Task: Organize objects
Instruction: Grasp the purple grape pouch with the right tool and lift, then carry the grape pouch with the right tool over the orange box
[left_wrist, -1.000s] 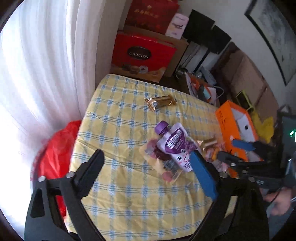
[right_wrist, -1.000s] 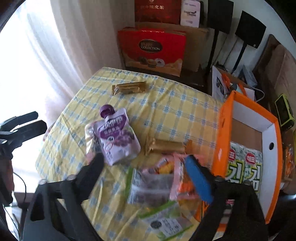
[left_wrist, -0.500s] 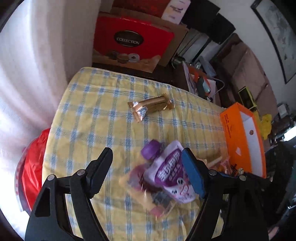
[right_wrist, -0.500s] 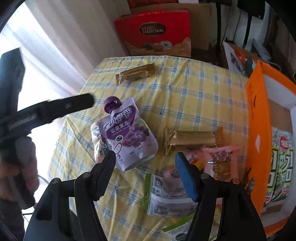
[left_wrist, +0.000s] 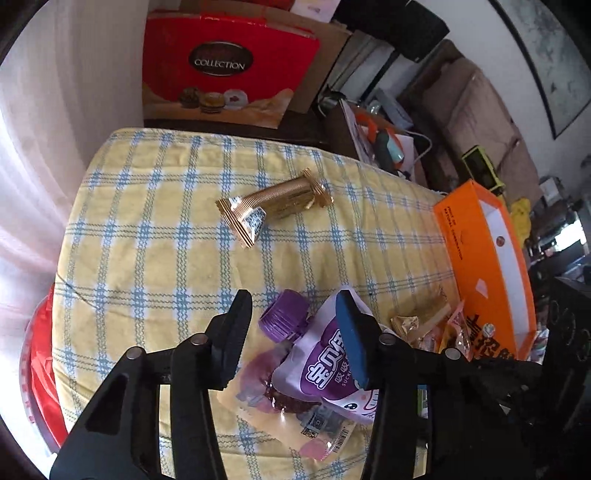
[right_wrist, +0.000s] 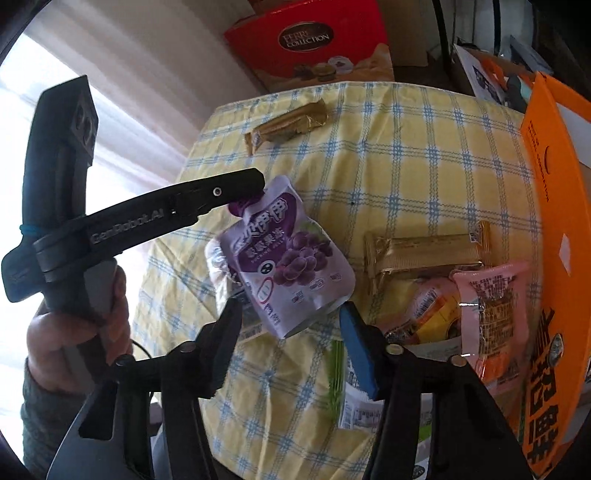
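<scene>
Left wrist view. The left gripper (left_wrist: 295, 310) stands open, its jaws either side of the purple cap (left_wrist: 283, 319) of the pouch (left_wrist: 325, 373), holding nothing. The pouch lies on the checked cloth (left_wrist: 155, 236), partly over a clear packet (left_wrist: 284, 402); its long axis runs from the cap, which is nearest the fingertips, back and to the right under the blue pad (left_wrist: 351, 343). A gold bar (left_wrist: 275, 205) lies farther ahead, well apart. The orange box (left_wrist: 484, 266) stands at the right edge of the table, with more snacks (left_wrist: 432, 328) beside it.

Right wrist view. The right gripper (right_wrist: 291, 325) is also open and empty, hovering just short of the pouch's (right_wrist: 284, 254) bottom edge. The left gripper's finger (right_wrist: 221, 194) reaches in from the left to the cap end; whether it touches the cap cannot be told. A second gold bar (right_wrist: 424, 254) and pink packet (right_wrist: 487, 314) lie to the right of the pouch, next to the box (right_wrist: 554, 221).

Judgement. The left gripper is the nearer to a hold: the cap sits between its jaws, so closing there would likely grip the pouch's neck. The box lies to the right, along the pouch's axis.
</scene>
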